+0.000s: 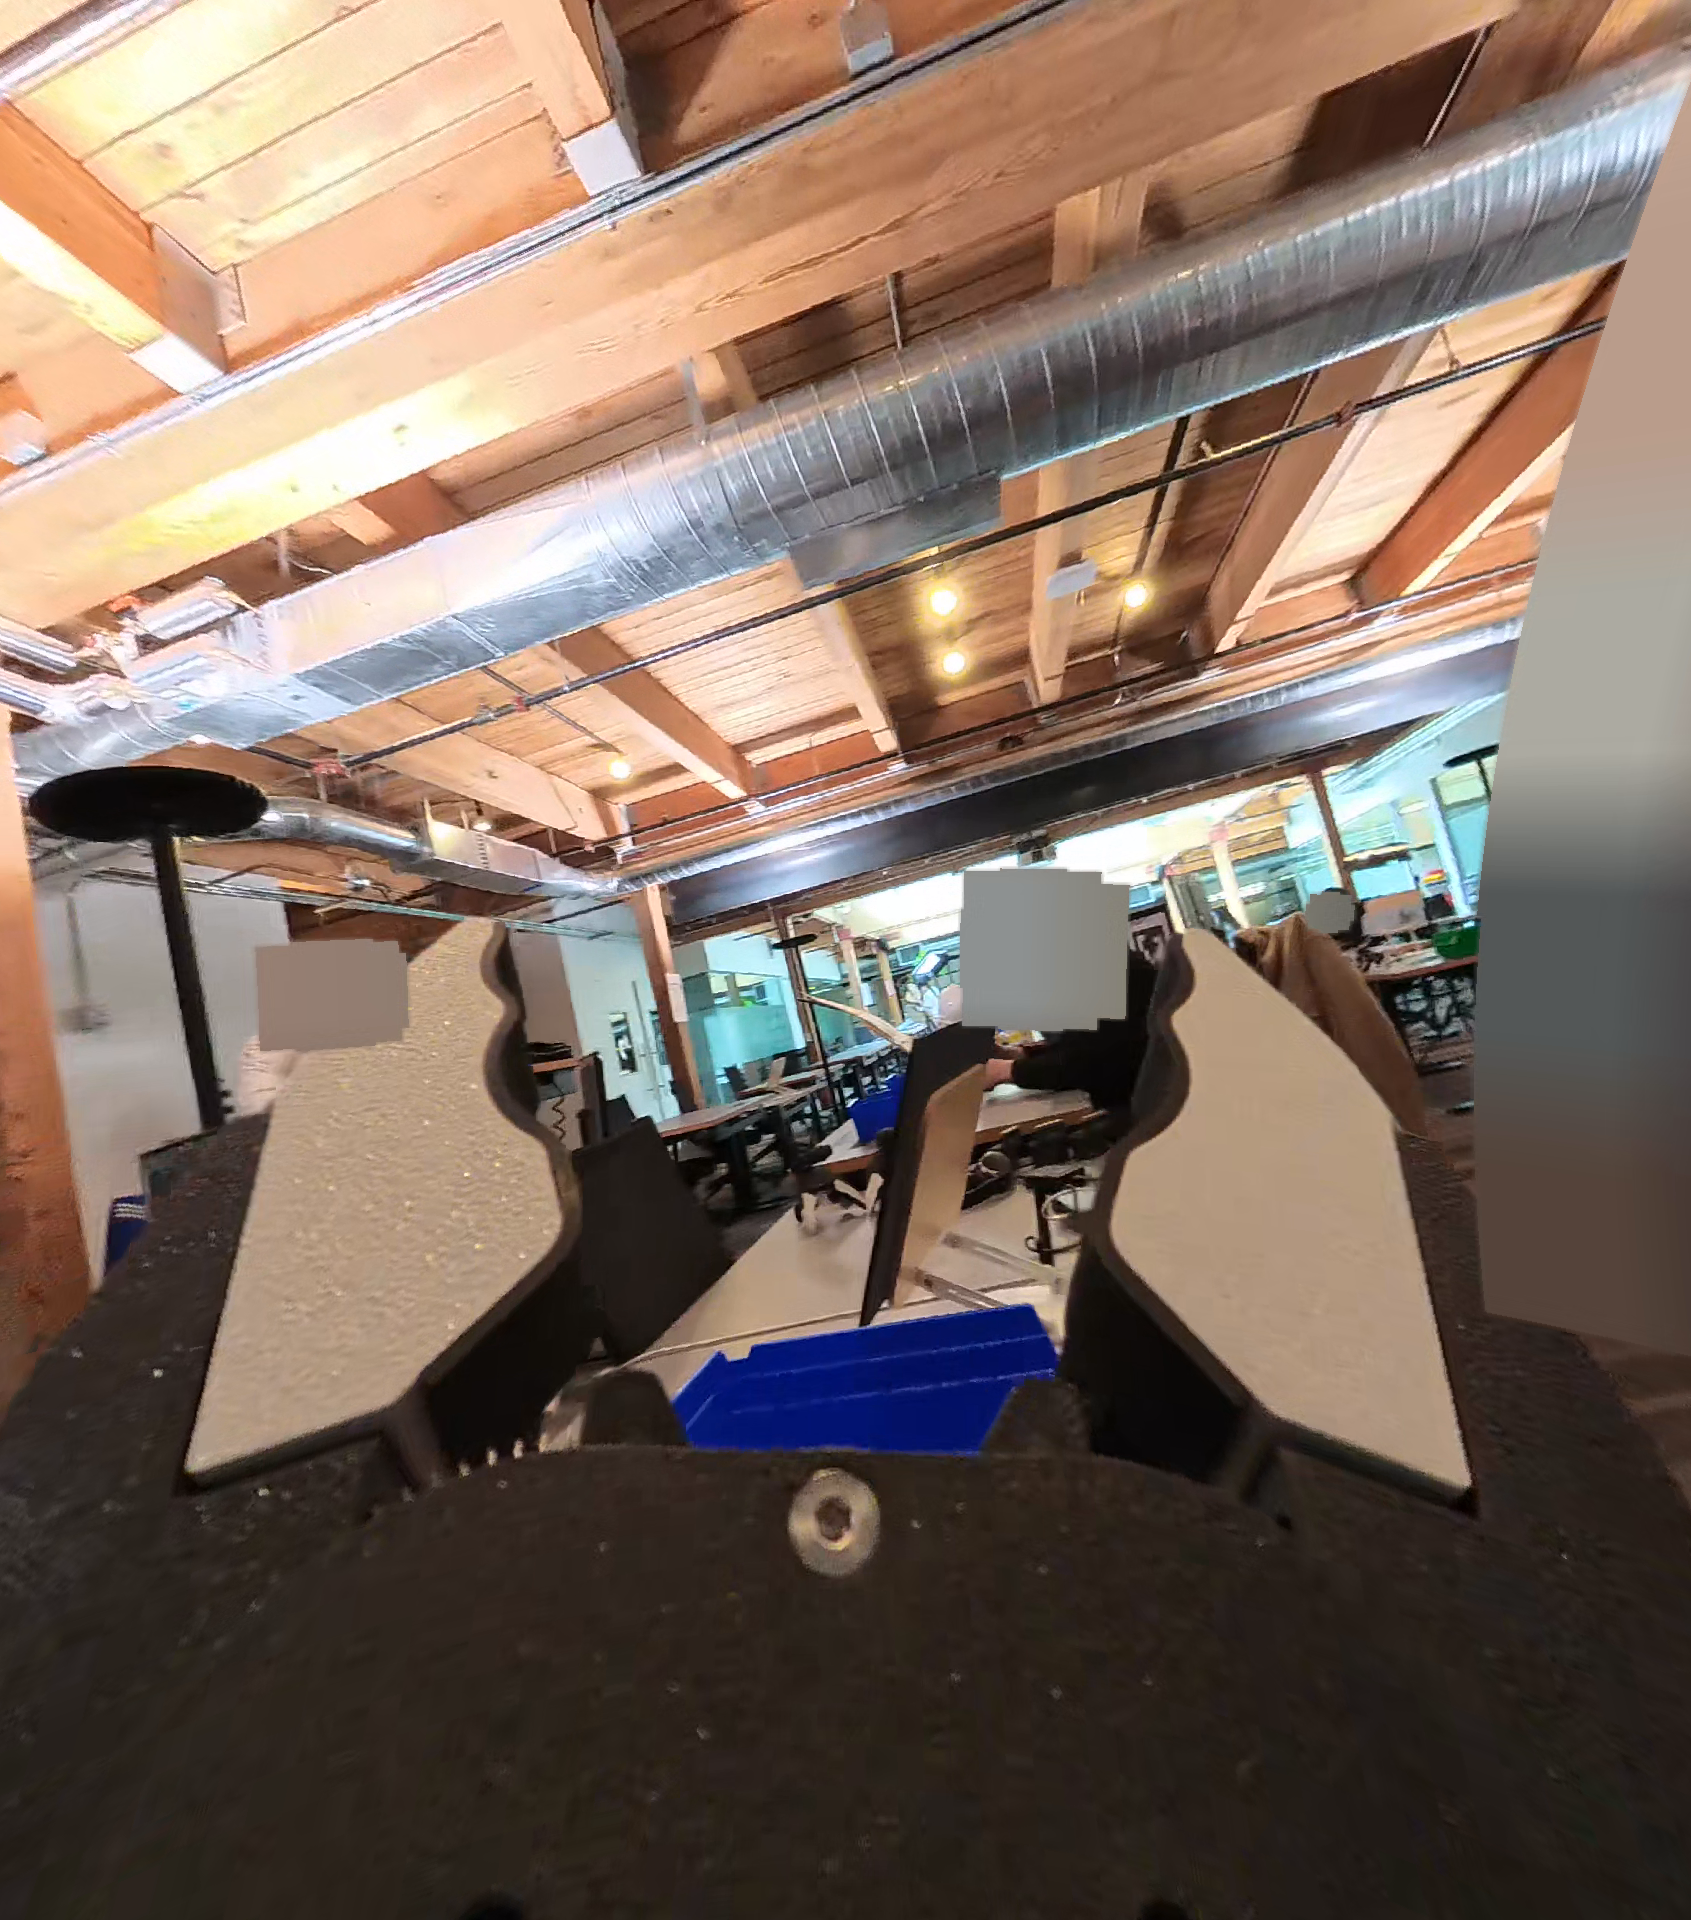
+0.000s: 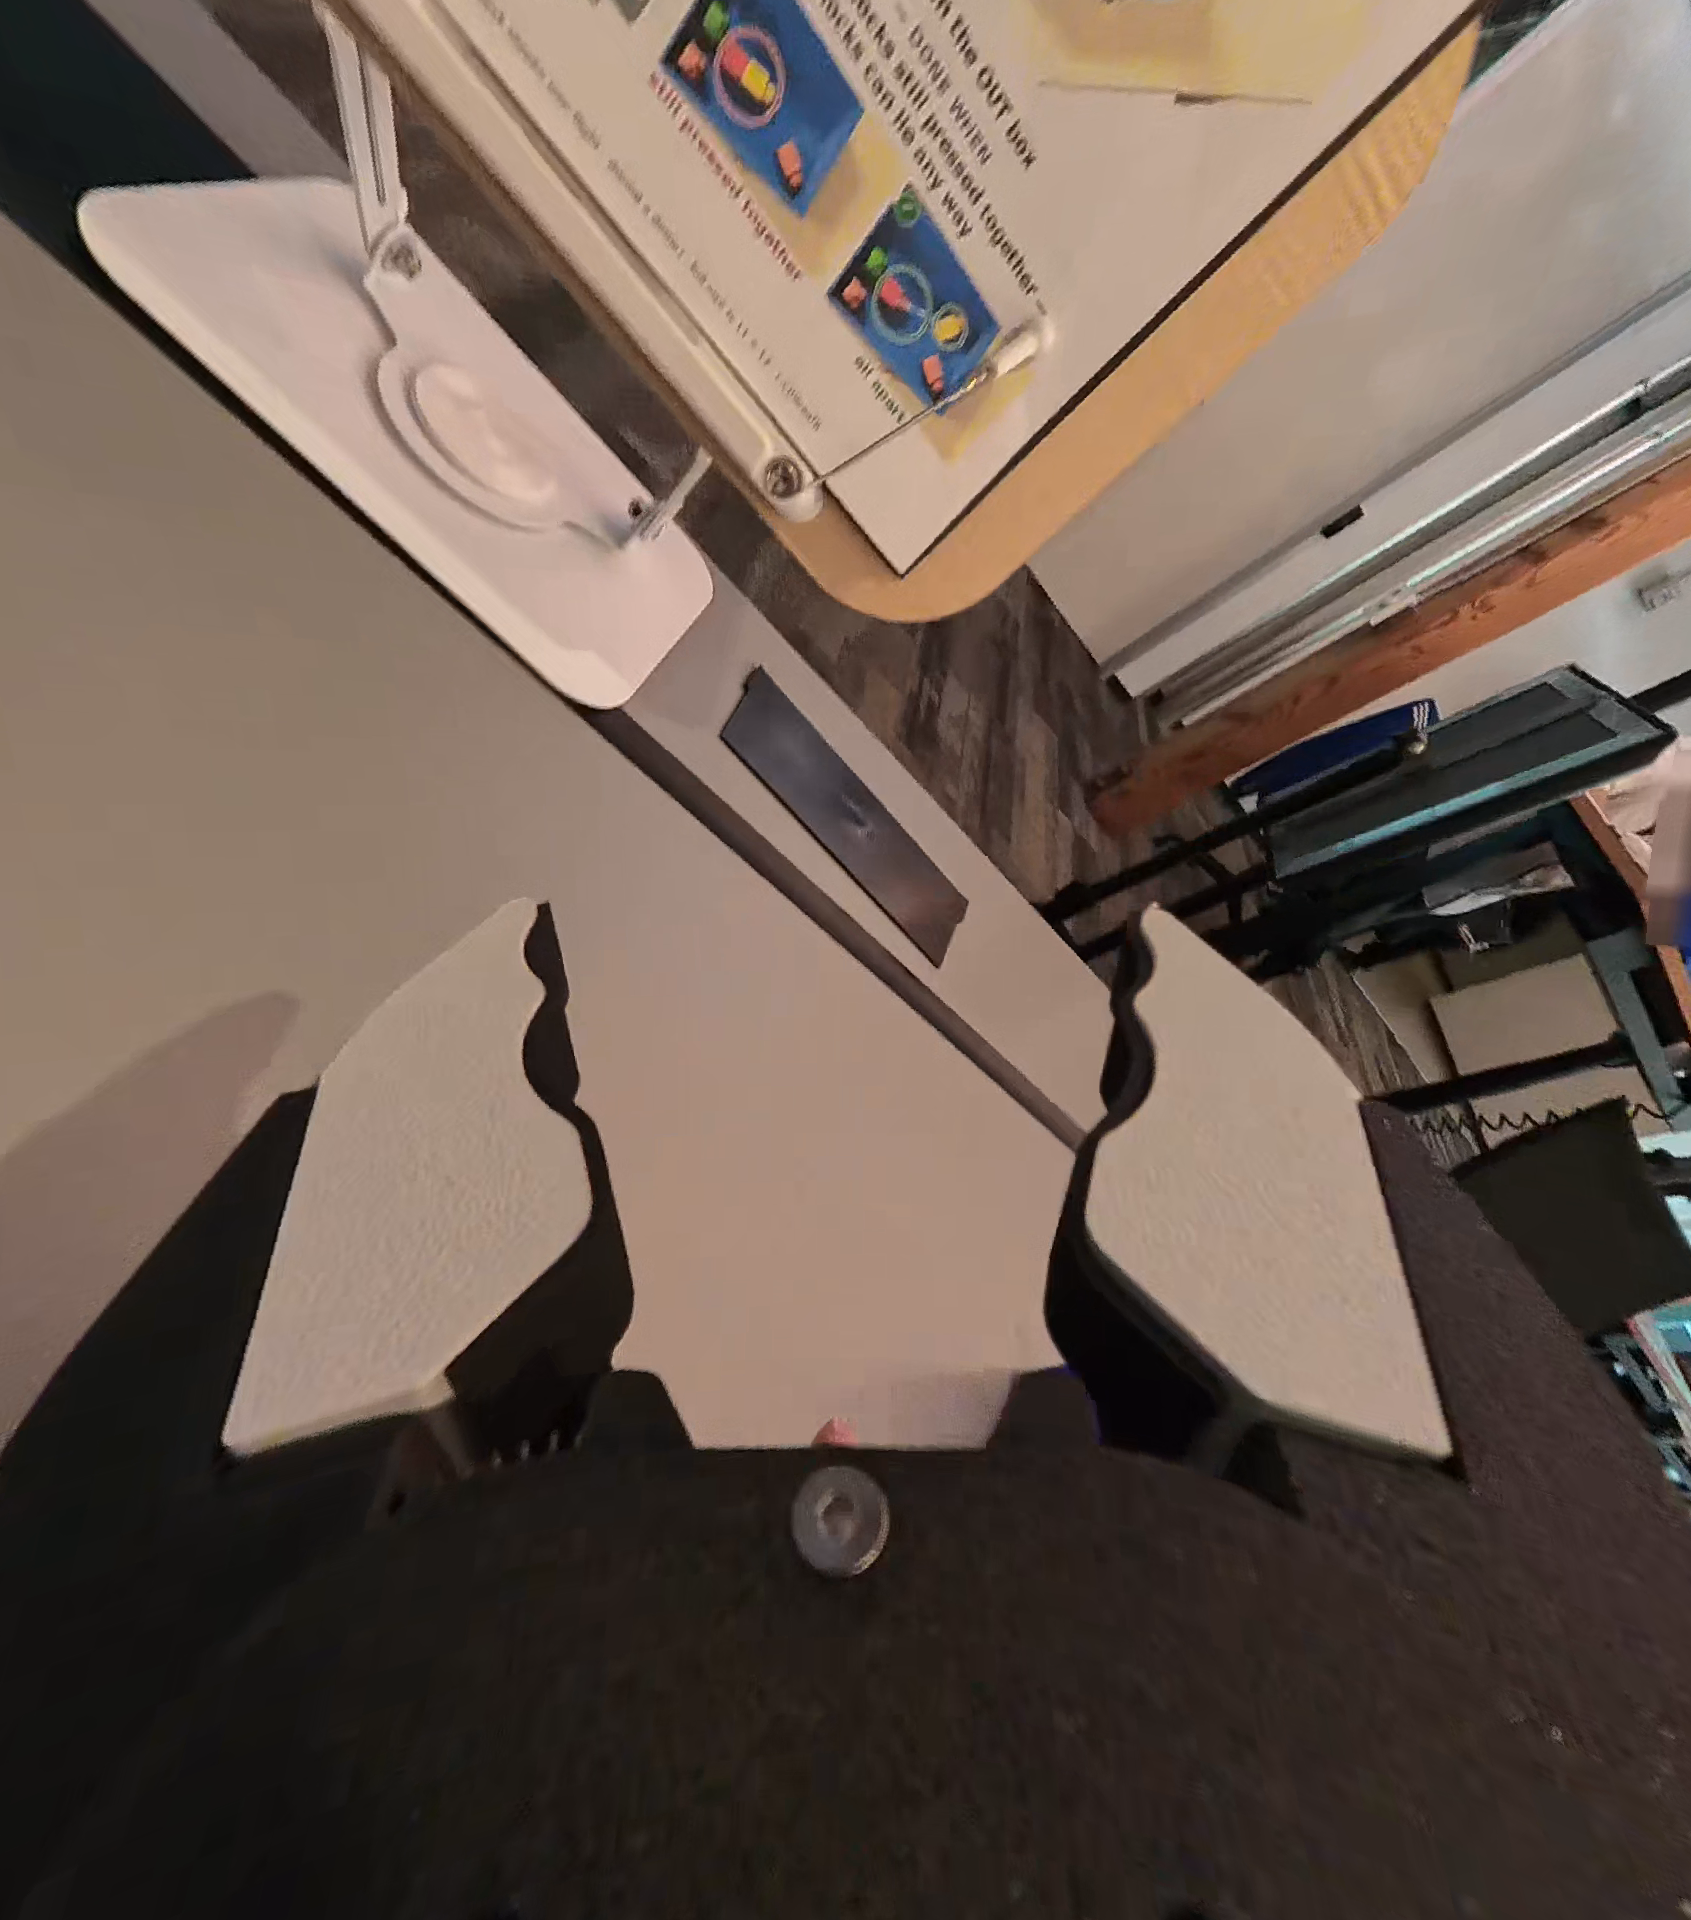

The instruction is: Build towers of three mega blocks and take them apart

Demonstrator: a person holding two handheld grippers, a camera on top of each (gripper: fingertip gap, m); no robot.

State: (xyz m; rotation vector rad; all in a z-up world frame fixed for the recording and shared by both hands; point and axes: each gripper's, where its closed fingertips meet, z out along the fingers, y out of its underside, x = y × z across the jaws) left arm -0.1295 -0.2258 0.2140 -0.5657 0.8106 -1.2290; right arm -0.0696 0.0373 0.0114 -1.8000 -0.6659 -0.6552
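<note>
Open tabletop (image 2: pixel 145 727) lies ahead of the right claw (image 2: pixel 841 1029) — a white stand base (image 2: pixel 301 343) blocks its far edge.

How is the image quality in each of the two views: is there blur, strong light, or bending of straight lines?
Left wrist view: mostly sharp, the open left gripper crisp; the ceiling beams and metal duct bow from the wide lens, and lamps glare slightly. Right wrist view: tilted, with motion blur on the instruction board; the open right gripper is sharper, and a soft shadow lies on the table.
</note>
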